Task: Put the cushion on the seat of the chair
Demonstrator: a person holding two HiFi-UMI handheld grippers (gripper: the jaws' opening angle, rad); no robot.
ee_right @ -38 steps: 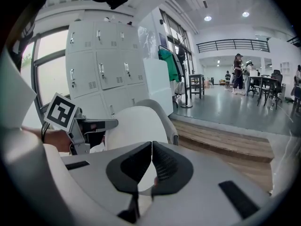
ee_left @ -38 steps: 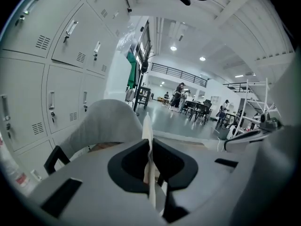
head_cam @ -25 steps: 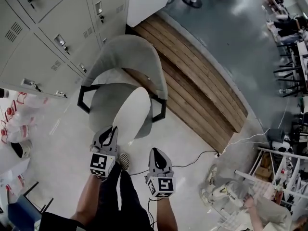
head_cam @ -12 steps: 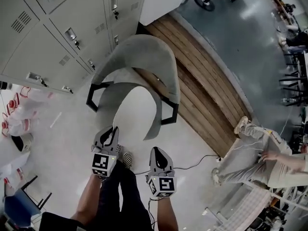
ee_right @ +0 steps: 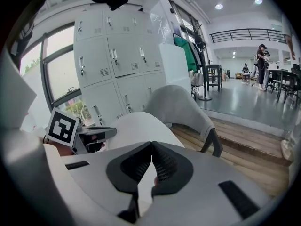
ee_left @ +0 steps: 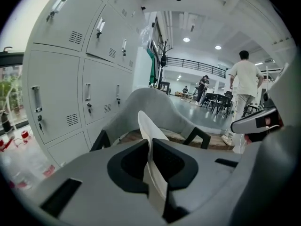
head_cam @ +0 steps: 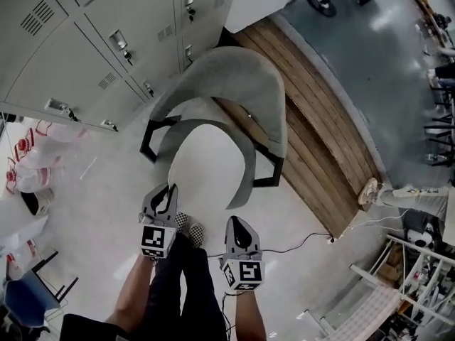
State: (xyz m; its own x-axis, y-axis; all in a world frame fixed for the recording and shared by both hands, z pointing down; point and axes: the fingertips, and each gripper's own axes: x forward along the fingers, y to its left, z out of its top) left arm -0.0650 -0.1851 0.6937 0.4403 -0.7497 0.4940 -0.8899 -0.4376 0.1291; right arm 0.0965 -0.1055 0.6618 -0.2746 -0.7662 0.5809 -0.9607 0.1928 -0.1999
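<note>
The white oval cushion (head_cam: pixel 206 165) hangs tilted over the seat of the grey chair (head_cam: pixel 234 77), inside its curved backrest and black arm frames. My left gripper (head_cam: pixel 162 199) is shut on the cushion's near left edge; the left gripper view shows that thin white edge (ee_left: pixel 146 126) pinched between the jaws. My right gripper (head_cam: pixel 238 227) is at the cushion's near right edge. In the right gripper view its jaws are pressed together with white cushion (ee_right: pixel 136 126) material between them. The cushion hides most of the seat.
Grey lockers (head_cam: pixel 85 34) stand behind and left of the chair. A wooden step (head_cam: pixel 327 133) runs along its right side. A cable (head_cam: pixel 298 244) lies on the floor, plastic bags (head_cam: pixel 35 162) sit at the left, and a person's leg (head_cam: pixel 398 192) shows at the right edge.
Both grippers carried the cushion forward and lower, so it covers more of the seat. The person who walked past on the right has almost left the view.
</note>
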